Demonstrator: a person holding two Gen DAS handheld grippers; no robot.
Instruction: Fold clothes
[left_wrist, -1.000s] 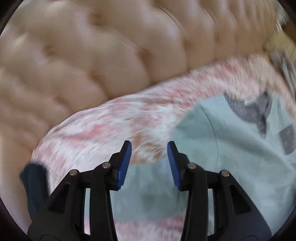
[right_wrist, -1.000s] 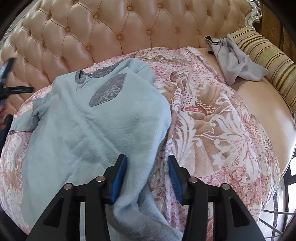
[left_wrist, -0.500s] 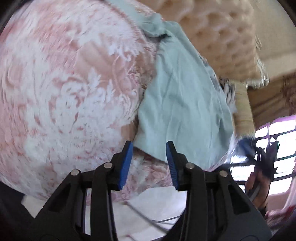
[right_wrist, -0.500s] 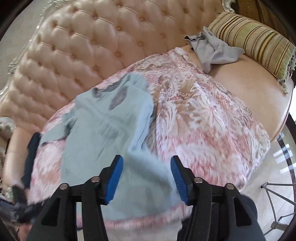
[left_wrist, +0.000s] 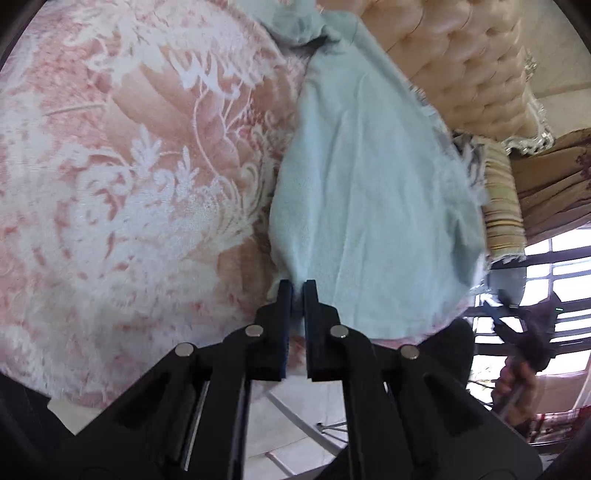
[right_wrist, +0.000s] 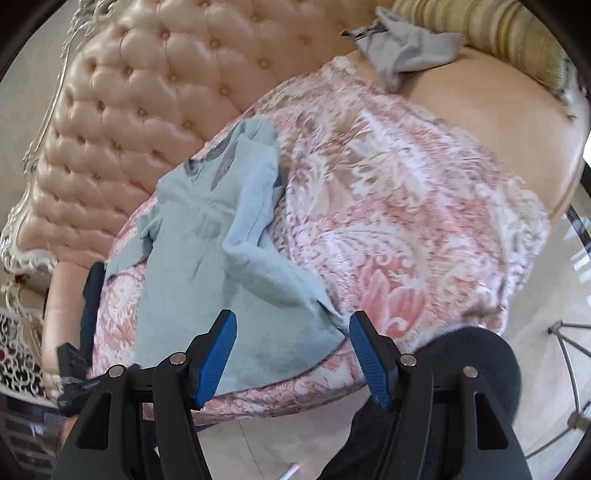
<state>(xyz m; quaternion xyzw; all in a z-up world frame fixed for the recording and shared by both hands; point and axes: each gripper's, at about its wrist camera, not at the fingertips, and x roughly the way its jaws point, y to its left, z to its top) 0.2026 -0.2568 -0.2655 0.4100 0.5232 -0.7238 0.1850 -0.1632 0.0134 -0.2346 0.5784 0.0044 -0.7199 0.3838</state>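
Note:
A light blue T-shirt (left_wrist: 369, 192) with grey chest patches lies on the pink floral cover (left_wrist: 122, 177) of the sofa. My left gripper (left_wrist: 297, 290) is shut on the shirt's near hem corner at the seat's front edge. In the right wrist view the same shirt (right_wrist: 207, 258) lies rumpled, its right side folded over. My right gripper (right_wrist: 293, 354) is wide open and empty, above the shirt's lower hem near the front edge. The left gripper (right_wrist: 72, 369) shows at the far left there.
A tufted beige sofa back (right_wrist: 147, 92) runs behind. A grey garment (right_wrist: 402, 48) lies at the far right beside a striped bolster (right_wrist: 498, 26). A dark garment (right_wrist: 92, 295) lies at the left end. Tiled floor (right_wrist: 295, 443) and a metal stand (right_wrist: 569, 369) are below.
My left gripper swung from the sofa back down to the shirt's hem and closed on it. My right gripper pulled back and opened wider.

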